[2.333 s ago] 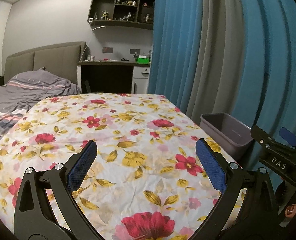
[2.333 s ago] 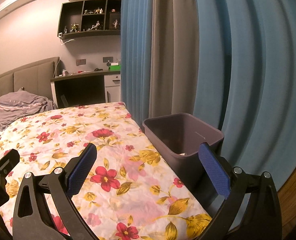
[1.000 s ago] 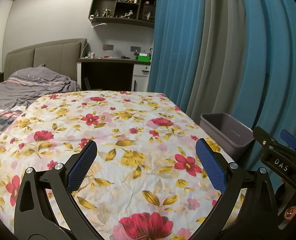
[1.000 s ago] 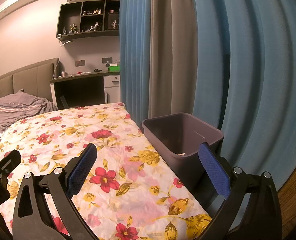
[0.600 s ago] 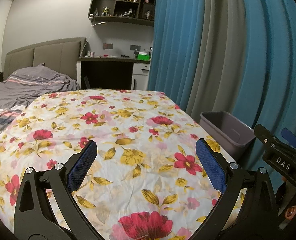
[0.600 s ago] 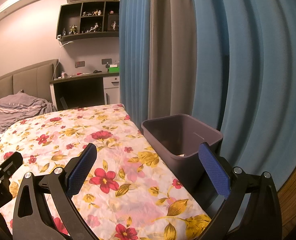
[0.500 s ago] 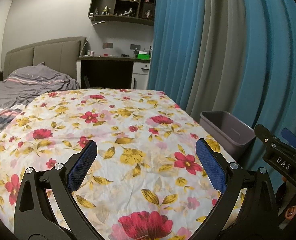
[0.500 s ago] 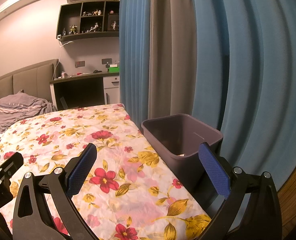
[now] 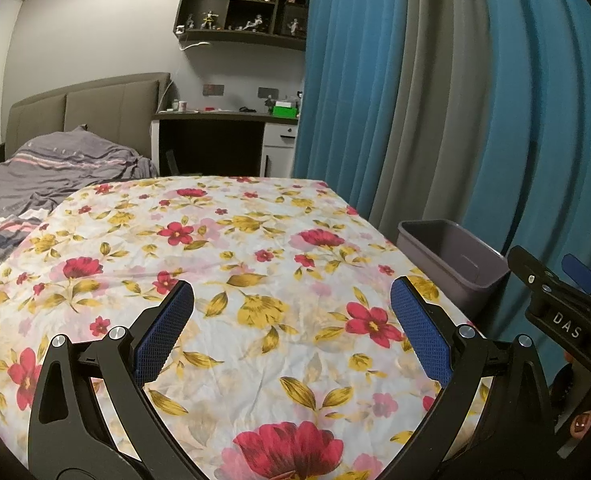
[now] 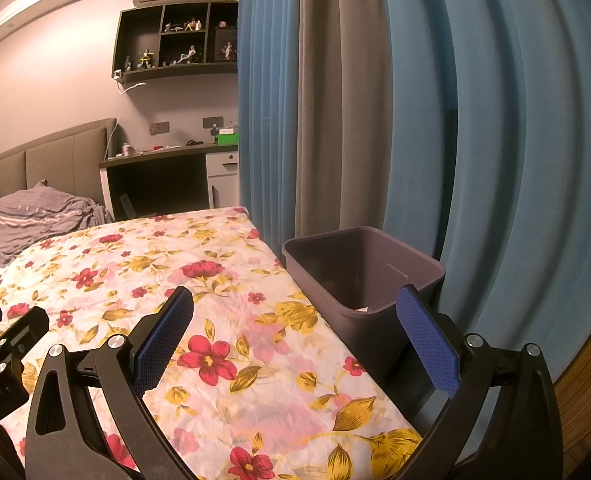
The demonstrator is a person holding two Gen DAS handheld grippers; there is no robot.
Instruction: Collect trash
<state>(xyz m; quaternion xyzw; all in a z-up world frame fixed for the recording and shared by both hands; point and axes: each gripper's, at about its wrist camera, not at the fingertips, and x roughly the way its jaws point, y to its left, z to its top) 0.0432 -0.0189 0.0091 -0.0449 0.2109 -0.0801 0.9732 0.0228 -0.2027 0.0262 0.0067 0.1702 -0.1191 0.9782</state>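
A grey plastic bin (image 10: 379, 280) stands on the floor beside the right edge of the flowered table cover (image 10: 199, 280); a pale scrap (image 10: 361, 309) lies at its bottom. The same bin (image 9: 455, 260) shows at the right in the left wrist view. My left gripper (image 9: 291, 332) hovers open over the flowered cover (image 9: 235, 264), nothing between its blue pads. My right gripper (image 10: 295, 340) is open too, above the cover's right edge, its right finger in front of the bin. No loose trash shows on the cover.
Blue and grey curtains (image 10: 435, 120) hang right behind the bin. A bed with a grey quilt (image 9: 47, 176) lies to the left. A dark desk (image 9: 215, 136) and wall shelves with figurines (image 9: 247, 8) stand at the back. The right gripper's body (image 9: 559, 312) sits near the left one.
Both grippers have stayed open and nearly still; the view has only drifted slightly, the table cover's far edge sinking a little in the left wrist view.
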